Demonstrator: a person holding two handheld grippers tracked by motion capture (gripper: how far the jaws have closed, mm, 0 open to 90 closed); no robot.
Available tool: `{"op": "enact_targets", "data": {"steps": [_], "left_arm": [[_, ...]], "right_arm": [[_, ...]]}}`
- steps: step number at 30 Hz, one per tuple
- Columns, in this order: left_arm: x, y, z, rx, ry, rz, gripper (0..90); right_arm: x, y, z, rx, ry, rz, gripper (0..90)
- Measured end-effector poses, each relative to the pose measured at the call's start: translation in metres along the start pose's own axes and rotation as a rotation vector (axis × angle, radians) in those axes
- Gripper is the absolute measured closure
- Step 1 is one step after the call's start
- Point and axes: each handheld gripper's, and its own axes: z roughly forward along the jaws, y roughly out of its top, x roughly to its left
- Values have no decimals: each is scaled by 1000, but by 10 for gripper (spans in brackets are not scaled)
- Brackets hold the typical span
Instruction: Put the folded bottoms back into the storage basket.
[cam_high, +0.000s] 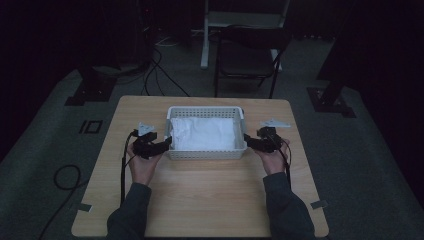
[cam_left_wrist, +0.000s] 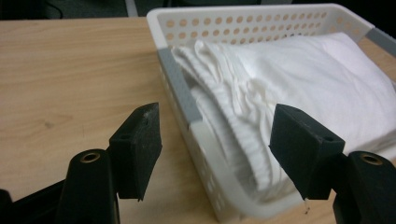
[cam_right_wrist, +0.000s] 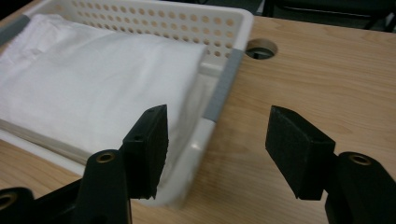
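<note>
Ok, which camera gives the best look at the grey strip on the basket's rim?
The left gripper view: the grey strip runs close and sharp along the white basket rim, between the open jaws. The right gripper view shows the matching strip on the opposite end, slightly farther off. In the high view the basket is too small and dim to make the strips out.

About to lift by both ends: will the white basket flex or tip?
The basket looks like thin perforated plastic, so its walls may bow slightly. The folded white cloth lies flat and evenly inside, so it is probably light and unlikely to tip.
</note>
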Motion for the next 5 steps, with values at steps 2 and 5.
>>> {"op": "enact_targets", "data": {"steps": [2, 5], "left_arm": [[1, -6, -3, 0, 8, 2, 332], [3, -15, -5, 8, 26, 7, 331]], "right_arm": [[-4, -4, -3, -1, -15, 7, 395], [-12, -9, -4, -2, -41, 16, 395]]}}
